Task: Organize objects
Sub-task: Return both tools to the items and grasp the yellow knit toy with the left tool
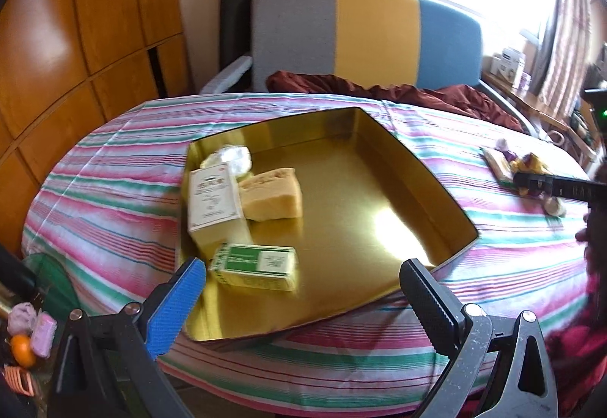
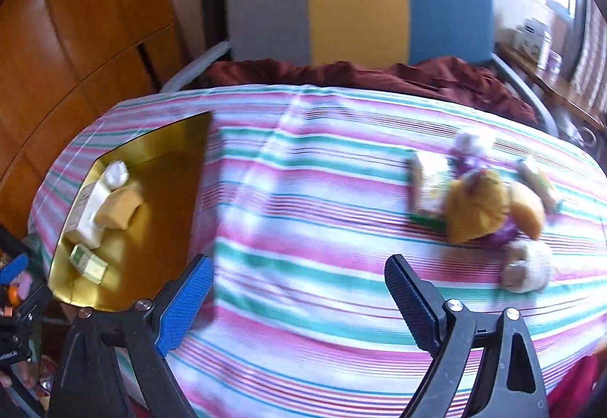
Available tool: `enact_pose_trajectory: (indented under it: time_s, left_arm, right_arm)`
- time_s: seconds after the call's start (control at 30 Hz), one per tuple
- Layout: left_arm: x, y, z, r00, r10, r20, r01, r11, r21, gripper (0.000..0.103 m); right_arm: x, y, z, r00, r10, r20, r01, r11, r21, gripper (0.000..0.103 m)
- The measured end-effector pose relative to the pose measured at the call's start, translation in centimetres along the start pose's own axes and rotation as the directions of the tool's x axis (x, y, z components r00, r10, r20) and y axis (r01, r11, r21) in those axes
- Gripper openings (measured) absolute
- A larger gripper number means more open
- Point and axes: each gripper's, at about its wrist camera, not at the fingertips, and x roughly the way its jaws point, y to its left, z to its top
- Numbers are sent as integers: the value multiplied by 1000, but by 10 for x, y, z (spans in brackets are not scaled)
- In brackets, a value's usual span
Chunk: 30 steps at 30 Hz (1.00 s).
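A gold metal tray (image 1: pixel 379 137) lies on the striped tablecloth; it also shows at the left of the right wrist view (image 2: pixel 163 141). In it are a white box (image 1: pixel 212 201), a yellow sponge block (image 1: pixel 273 196), a green-and-white box (image 1: pixel 254 266) and a white wad (image 1: pixel 237 158). My left gripper (image 1: pixel 303 289) is open and empty just above the tray's near edge. My right gripper (image 2: pixel 299 285) is open and empty over the bare cloth. To its right lie a yellow plush toy (image 2: pixel 478 205), a small pack (image 2: pixel 425 186) and a white roundish thing (image 2: pixel 527 270).
A grey, yellow and blue chair back (image 1: pixel 364 34) stands behind the table with dark red cloth (image 1: pixel 379 91) on the seat. Wooden cabinets (image 1: pixel 76 38) are on the left. A cluttered shelf (image 1: pixel 508 65) is at the right by the window.
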Motion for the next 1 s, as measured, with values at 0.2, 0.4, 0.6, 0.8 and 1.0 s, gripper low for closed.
enact_pose_trajectory:
  time_s: [0.2, 0.4, 0.6, 0.8, 1.0]
  left_arm:
    - [0, -23, 3, 997, -71, 16, 70, 996, 52, 103]
    - [2, -49, 8, 990, -140, 18, 137, 984, 115, 103]
    - [6, -82, 20, 980, -199, 26, 190, 963, 193, 103]
    - [24, -130, 36, 967, -250, -46, 254, 936, 244, 103]
    - [42, -181, 54, 949, -302, -95, 316, 908, 276, 103]
  right_arm:
    - [-23, -92, 16, 991, -125, 53, 114, 979, 168, 93]
    - [-35, -184, 16, 957, -282, 74, 234, 894, 382, 93]
    - [-25, -249, -14, 980, -198, 33, 130, 751, 648, 93]
    - [-26, -256, -19, 987, -154, 50, 78, 723, 687, 93]
    - [-24, -255, -19, 992, -112, 64, 38, 728, 684, 93]
